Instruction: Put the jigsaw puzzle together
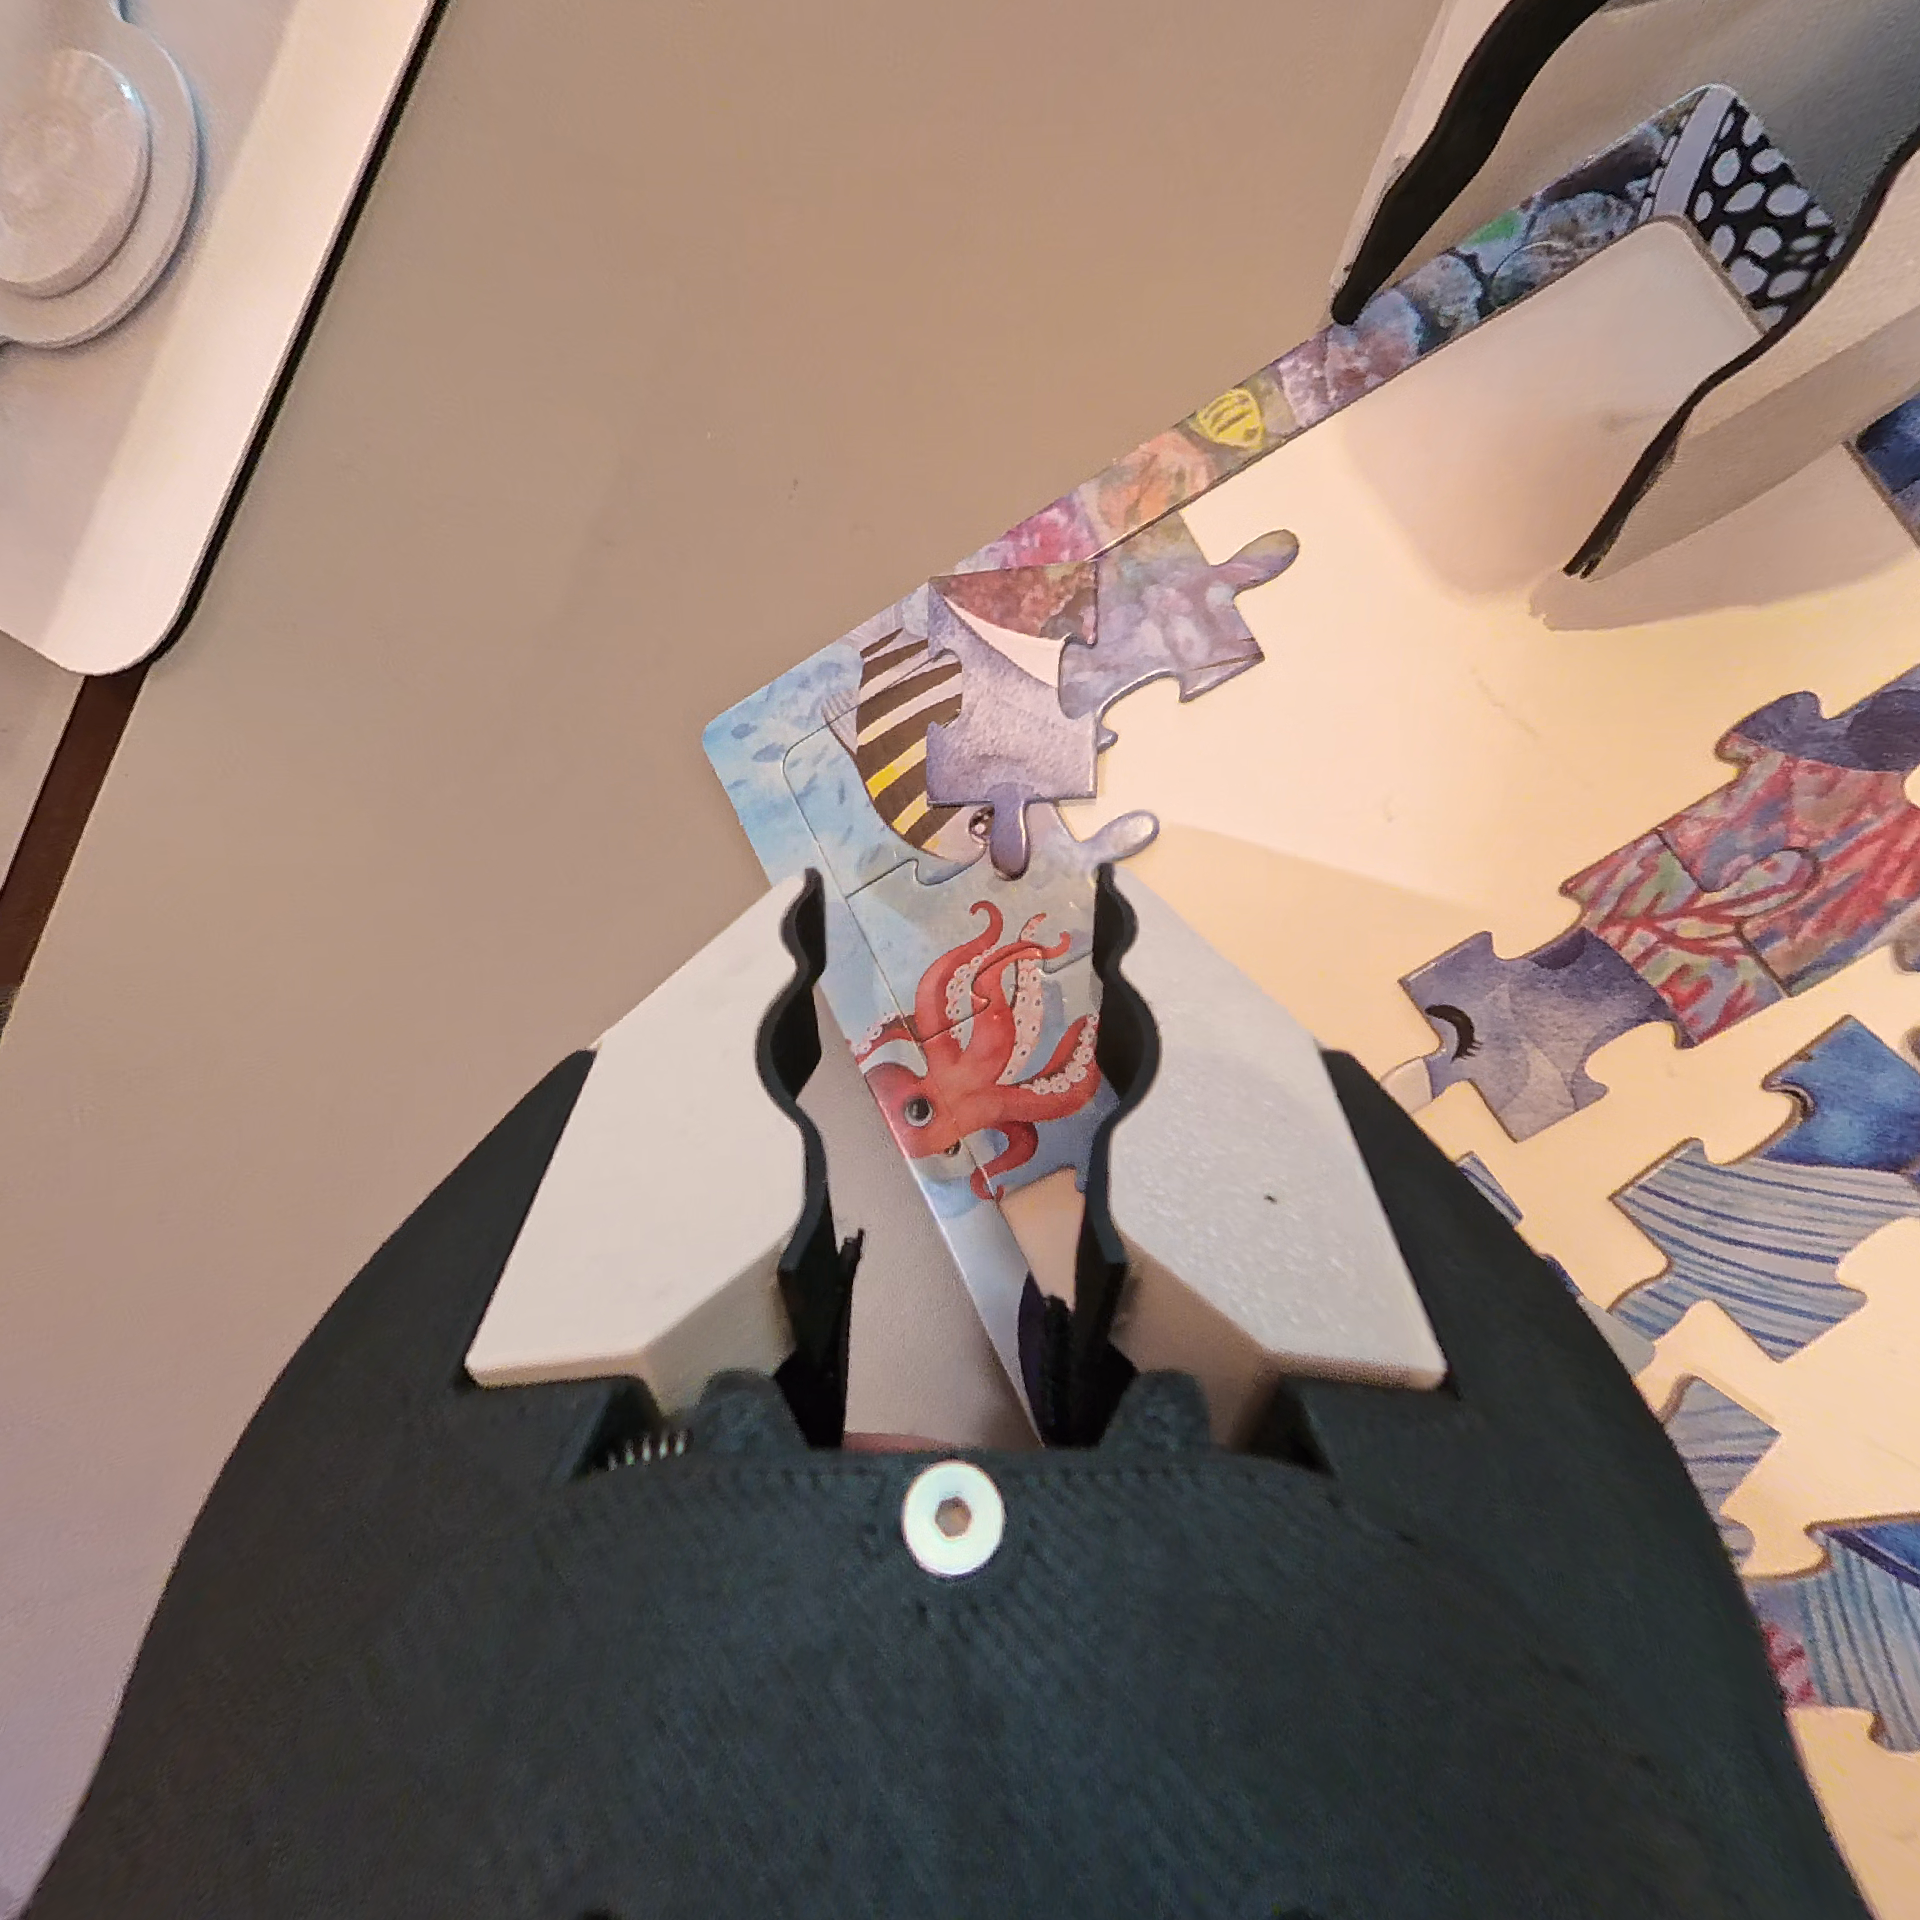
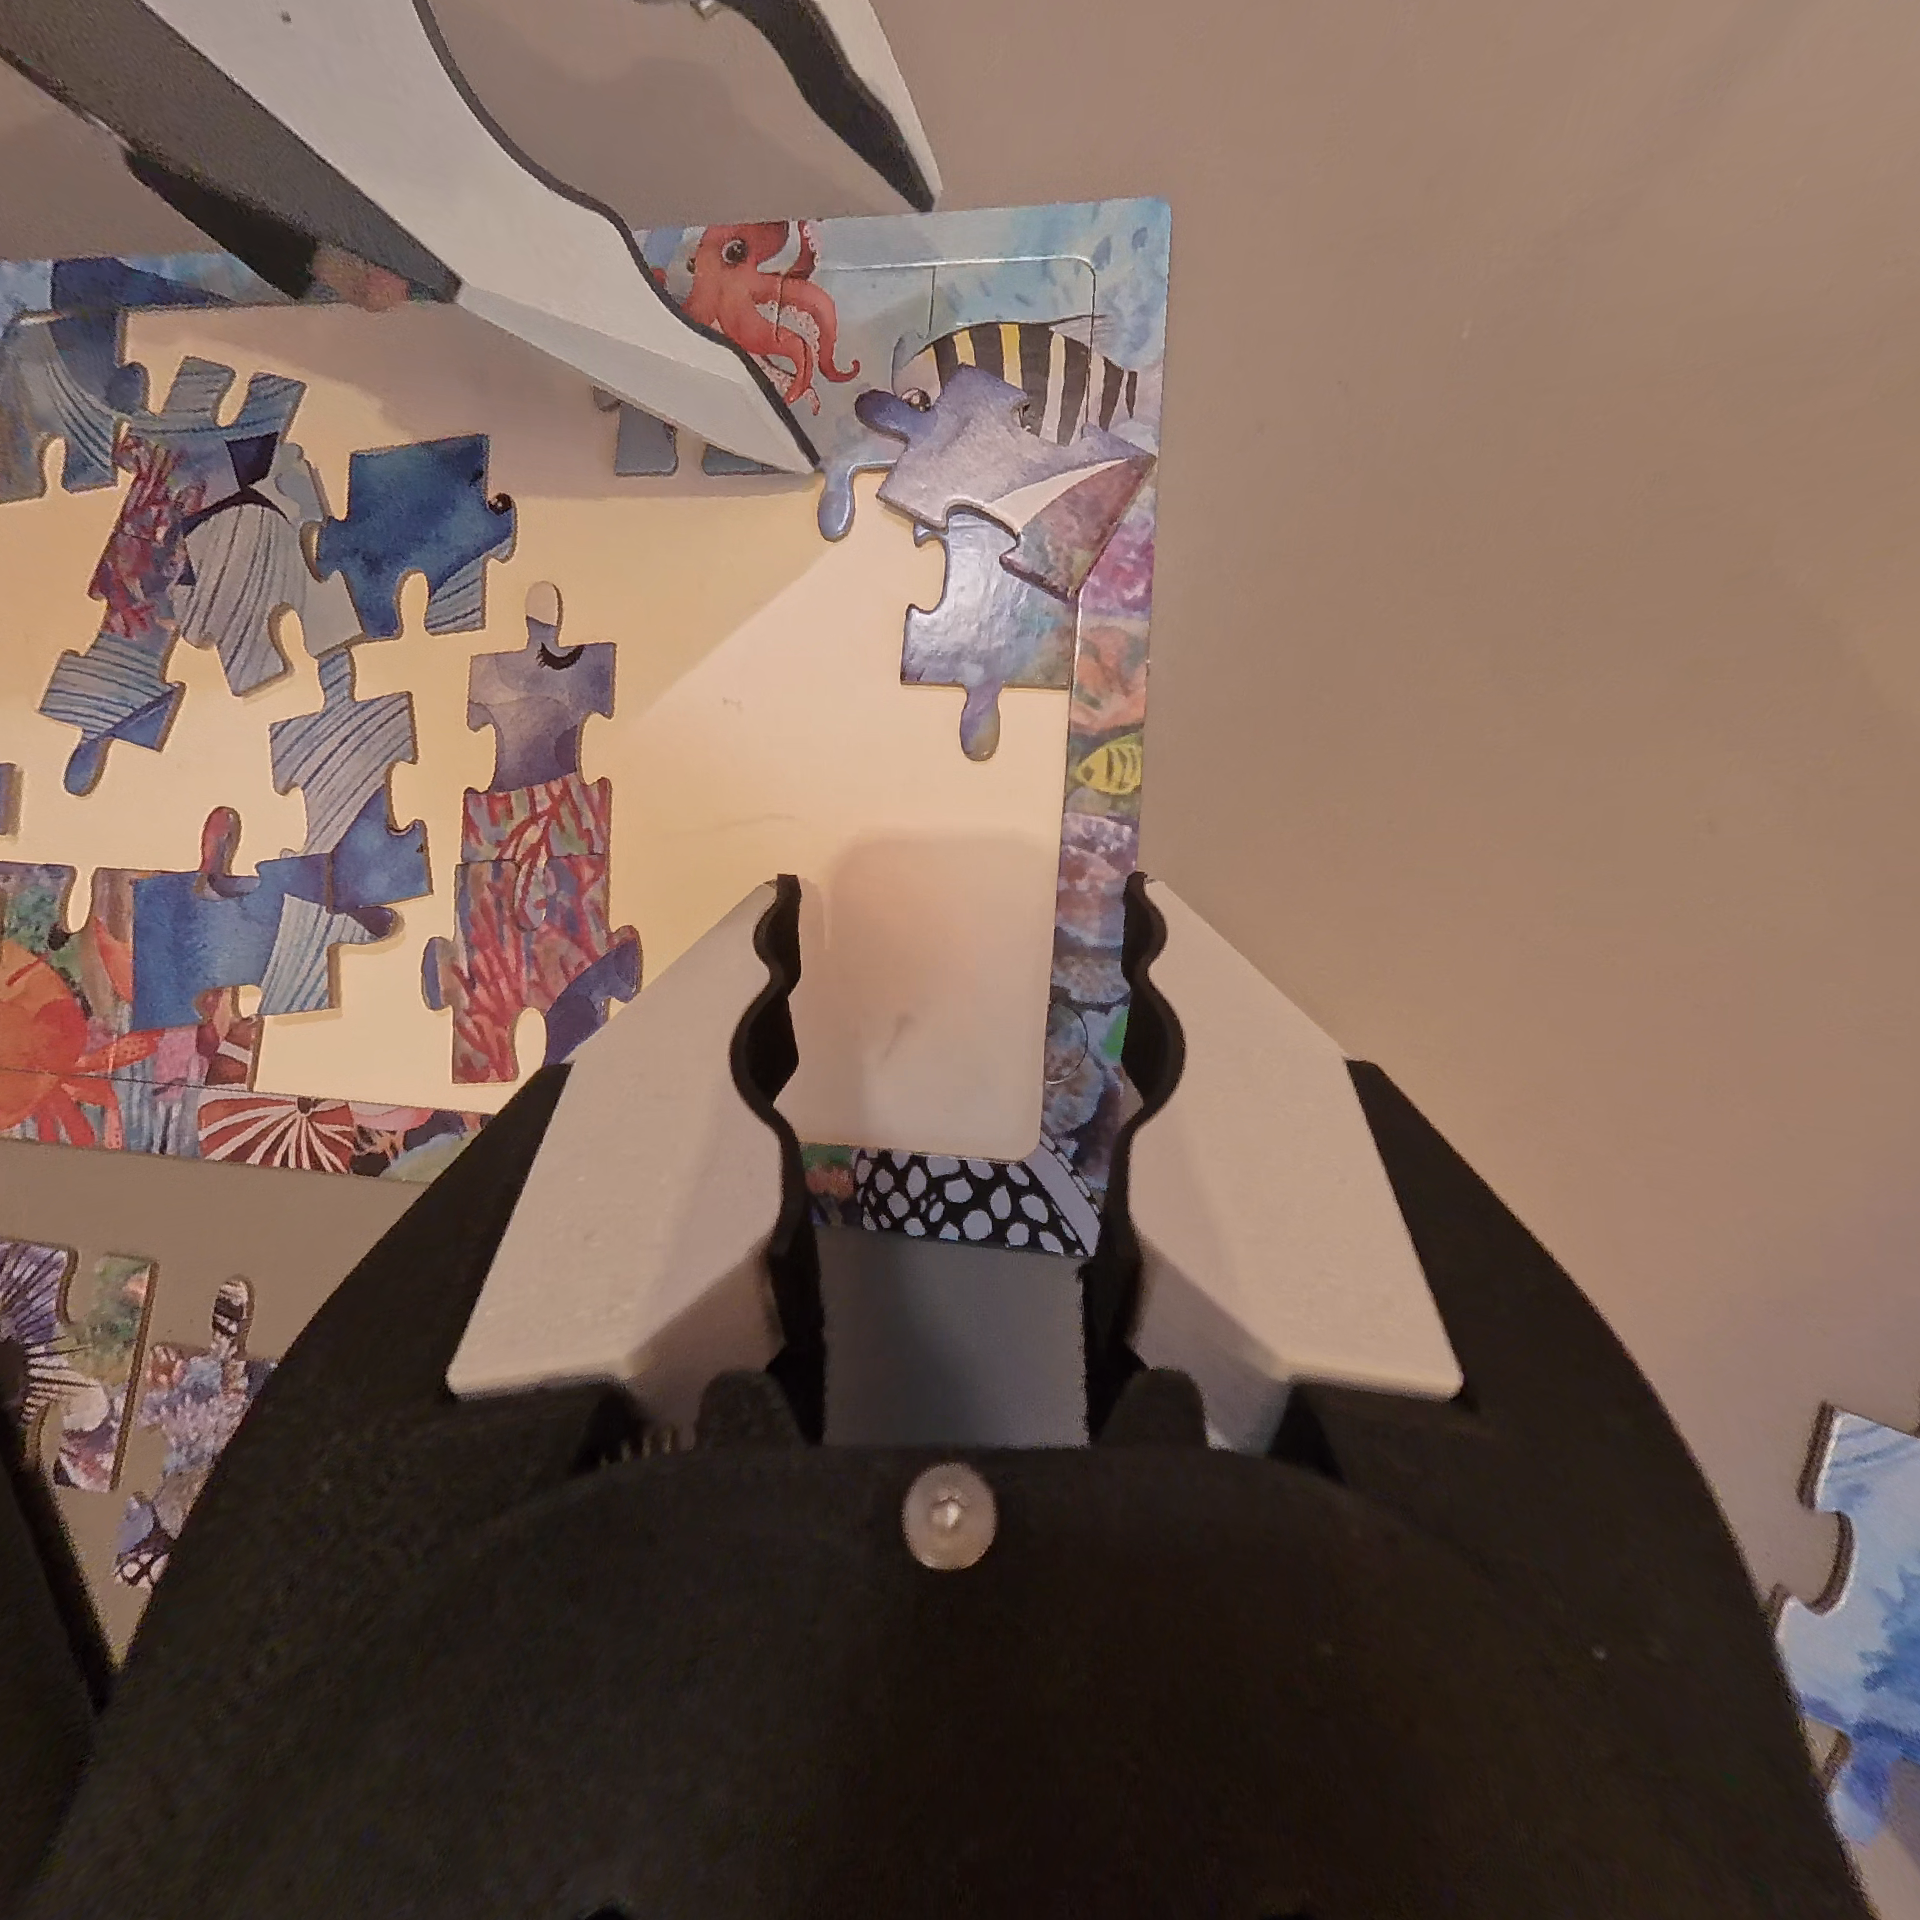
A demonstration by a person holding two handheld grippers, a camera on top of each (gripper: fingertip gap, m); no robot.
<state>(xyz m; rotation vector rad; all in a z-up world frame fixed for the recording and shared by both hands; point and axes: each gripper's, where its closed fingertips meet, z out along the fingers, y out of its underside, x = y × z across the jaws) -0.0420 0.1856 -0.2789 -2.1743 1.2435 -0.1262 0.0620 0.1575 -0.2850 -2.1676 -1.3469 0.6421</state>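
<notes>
The puzzle tray (image 1: pixel 1403 727) has a sea-picture frame and a cream base; it also shows in the right wrist view (image 2: pixel 831 727). A purple piece with peeling paper (image 1: pixel 1003 727) lies askew over the striped fish corner (image 2: pixel 987 457). My left gripper (image 1: pixel 958 883) is open, its fingers on either side of the fitted octopus pieces (image 1: pixel 977 1039) at the tray's edge. My right gripper (image 2: pixel 964 883) is open over the tray's empty spotted corner. Several loose pieces (image 2: pixel 343 748) lie scattered inside the tray.
The tray lies on a beige table (image 1: pixel 727 364). A white flat object with a round disc (image 1: pixel 83 208) sits at the far left. Loose pieces lie outside the tray at the near left (image 2: pixel 73 1351) and a blue one at the near right (image 2: pixel 1860 1621).
</notes>
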